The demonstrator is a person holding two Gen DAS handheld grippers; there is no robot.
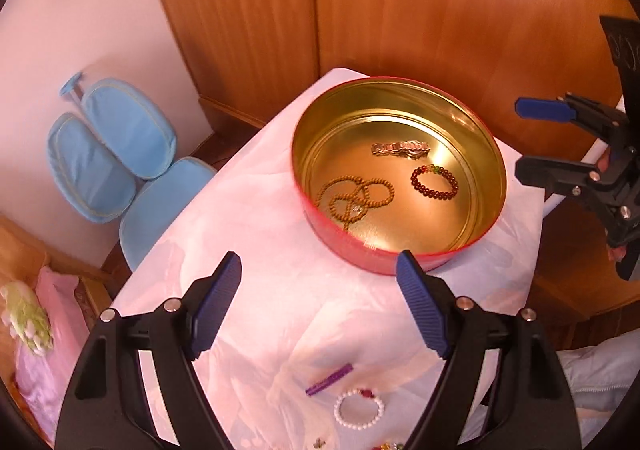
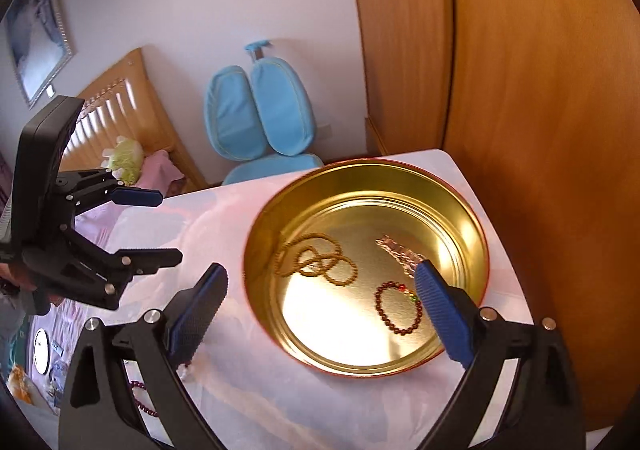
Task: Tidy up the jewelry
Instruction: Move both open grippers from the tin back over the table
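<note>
Both wrist views down onto tin point(image 1: 400, 250)

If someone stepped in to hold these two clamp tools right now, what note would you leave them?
Left gripper: jaws open, empty, above the cloth before the tin.
Right gripper: jaws open, empty, at the tin's near edge.
Done: the round tin holds the wooden bead string, the dark red bead bracelet and the metal link bracelet.
Left: on the cloth near the left gripper lie a white pearl bracelet and a purple clip; more pieces are cut off at the picture's edge.
</note>
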